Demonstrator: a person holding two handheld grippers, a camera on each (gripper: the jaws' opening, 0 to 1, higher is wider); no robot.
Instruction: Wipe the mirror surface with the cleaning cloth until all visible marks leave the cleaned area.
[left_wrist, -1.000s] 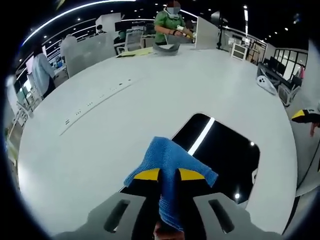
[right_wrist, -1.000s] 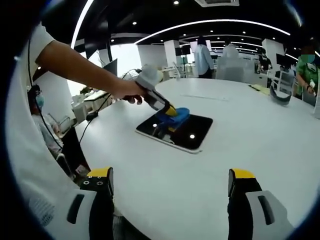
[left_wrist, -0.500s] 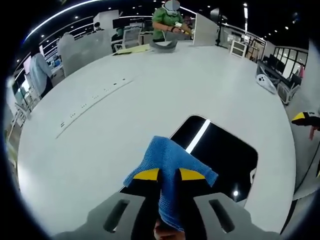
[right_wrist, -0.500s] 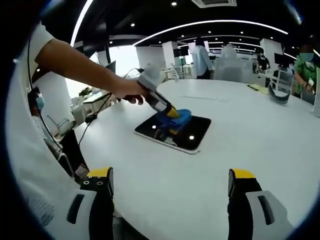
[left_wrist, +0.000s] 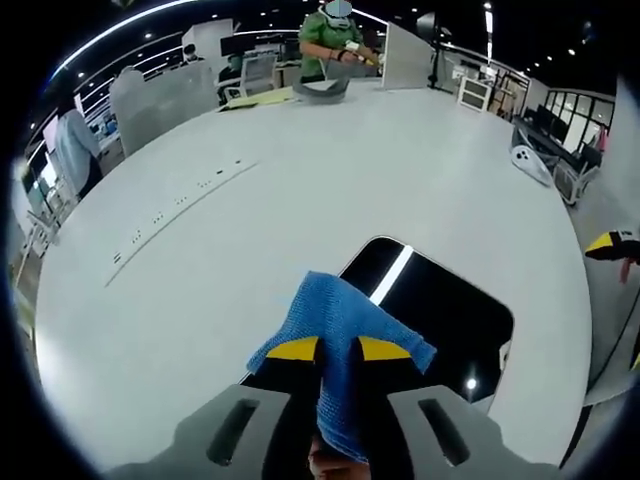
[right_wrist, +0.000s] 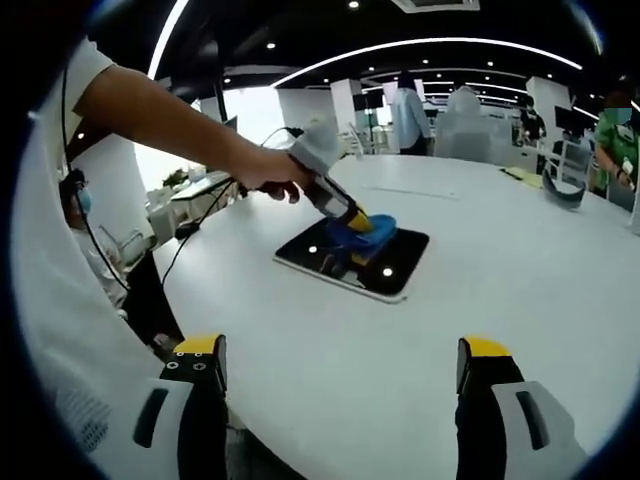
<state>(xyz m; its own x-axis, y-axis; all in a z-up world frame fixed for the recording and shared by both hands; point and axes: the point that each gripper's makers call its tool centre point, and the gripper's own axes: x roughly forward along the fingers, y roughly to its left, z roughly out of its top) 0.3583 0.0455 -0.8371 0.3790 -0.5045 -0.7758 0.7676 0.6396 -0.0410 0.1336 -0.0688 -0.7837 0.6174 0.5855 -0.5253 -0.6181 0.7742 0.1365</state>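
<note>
In the left gripper view, the left gripper (left_wrist: 340, 352) has its 2 yellow-tipped jaws closed narrow on a blue cloth (left_wrist: 340, 320), which bunches up between them and folds over their tips. The cloth presses down on the near end of a dark mirror (left_wrist: 440, 320) that lies flat on a large white table (left_wrist: 300, 190). The mirror reflects a bright ceiling strip and a small spot of light. A person in a green top (left_wrist: 328, 35) stands at the far edge of the table beside a grey tray (left_wrist: 322, 90).

In the right gripper view, the right gripper (right_wrist: 340, 375) hangs over the bare table (right_wrist: 520, 290) with its jaws spread wide and nothing between them, well apart from the mirror (right_wrist: 390, 265). A hand (right_wrist: 265, 170) holds the left gripper (right_wrist: 345, 210) tilted down onto the mirror, the cloth (right_wrist: 372, 228) at its tip resting on the glass.
</note>
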